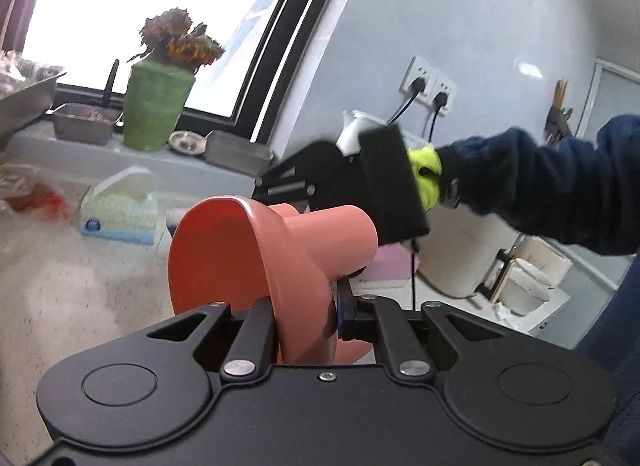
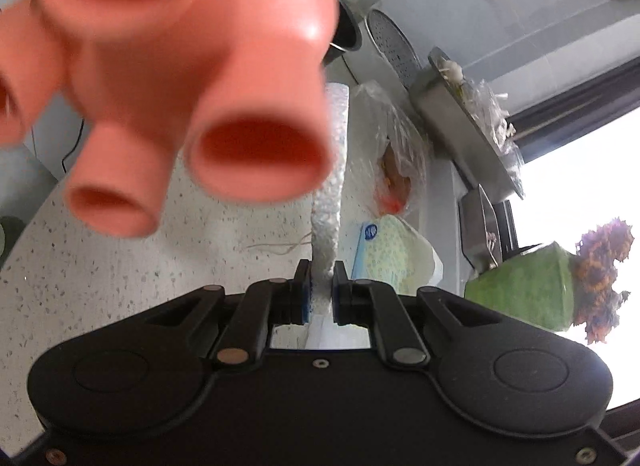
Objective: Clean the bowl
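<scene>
Left gripper [image 1: 306, 322]: jaws clamped on the rim of the salmon-pink bowl [image 1: 224, 258], held tilted above the speckled counter [image 1: 60, 306]. Right gripper [image 2: 320, 292]: jaws pinched on a white cloth [image 2: 330, 185] just beside the bowl's tubular feet. The tissue pack [image 2: 394, 258] bears a blue logo, too blurred to read.

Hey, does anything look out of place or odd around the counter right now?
The dried, withered brown flowers in the green pot on the windowsill look dead. A clear plastic bag with orange contents lies loose on the speckled counter.
</scene>
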The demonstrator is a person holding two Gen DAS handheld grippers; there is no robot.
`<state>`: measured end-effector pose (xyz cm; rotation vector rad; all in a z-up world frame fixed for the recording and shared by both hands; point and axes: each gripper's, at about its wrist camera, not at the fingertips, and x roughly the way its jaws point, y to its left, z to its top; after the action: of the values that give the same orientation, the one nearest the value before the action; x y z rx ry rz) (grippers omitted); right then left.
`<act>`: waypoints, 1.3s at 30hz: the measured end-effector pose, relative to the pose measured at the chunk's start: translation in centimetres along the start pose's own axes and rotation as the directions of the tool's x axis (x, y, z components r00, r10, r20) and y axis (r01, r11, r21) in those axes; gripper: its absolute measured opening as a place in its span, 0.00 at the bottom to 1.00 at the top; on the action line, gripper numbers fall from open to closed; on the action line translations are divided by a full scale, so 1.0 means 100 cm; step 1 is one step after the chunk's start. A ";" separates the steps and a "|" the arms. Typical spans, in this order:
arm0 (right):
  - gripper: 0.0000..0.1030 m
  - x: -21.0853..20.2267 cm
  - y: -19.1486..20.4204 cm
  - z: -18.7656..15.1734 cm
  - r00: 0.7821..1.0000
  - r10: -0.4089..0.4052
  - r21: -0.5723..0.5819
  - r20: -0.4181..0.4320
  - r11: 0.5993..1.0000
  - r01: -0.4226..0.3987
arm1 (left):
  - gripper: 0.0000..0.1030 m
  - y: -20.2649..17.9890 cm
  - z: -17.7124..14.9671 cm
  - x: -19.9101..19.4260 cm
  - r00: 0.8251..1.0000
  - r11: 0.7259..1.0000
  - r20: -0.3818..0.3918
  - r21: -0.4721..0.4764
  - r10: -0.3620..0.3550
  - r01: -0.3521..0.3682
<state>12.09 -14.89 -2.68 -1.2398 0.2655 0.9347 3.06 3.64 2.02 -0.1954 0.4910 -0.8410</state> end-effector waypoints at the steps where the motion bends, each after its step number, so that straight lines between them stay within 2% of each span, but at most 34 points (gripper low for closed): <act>1: 0.10 0.000 0.001 -0.002 1.000 0.000 0.000 -0.005 1.000 0.000 | 0.09 0.001 0.003 0.001 1.000 1.000 0.008 -0.006 -0.004 0.004; 9: 0.13 -0.003 0.019 -0.016 0.999 0.018 0.061 -0.030 0.998 -0.016 | 0.10 0.023 0.018 0.010 0.997 0.995 0.083 -0.096 -0.007 0.015; 16: 0.12 0.004 0.022 -0.025 0.998 0.021 0.103 -0.060 0.995 -0.015 | 0.10 0.023 0.025 0.018 0.995 0.993 0.090 -0.110 -0.041 0.051; 22: 0.10 0.005 0.038 -0.026 0.997 0.050 0.106 -0.065 0.993 -0.043 | 0.10 0.022 0.028 0.025 0.996 0.996 0.083 -0.078 -0.030 0.037; 26: 0.10 -0.001 0.045 -0.020 0.997 0.071 0.107 -0.040 0.992 -0.066 | 0.10 0.027 0.026 0.032 0.998 0.998 0.055 -0.055 0.010 -0.007; 30: 0.10 -0.009 0.050 -0.017 0.994 0.103 0.097 -0.030 0.990 -0.100 | 0.10 0.032 0.023 0.038 0.999 0.998 0.041 -0.051 0.024 -0.022; 39: 0.10 -0.029 0.058 -0.012 0.992 0.123 0.062 -0.018 0.991 -0.122 | 0.10 0.047 0.011 0.043 0.998 0.996 0.004 -0.062 0.057 -0.056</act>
<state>6.40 -17.16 -5.23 -1.1884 0.3878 1.0118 9.15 3.49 -0.17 -0.2399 0.5154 -0.7702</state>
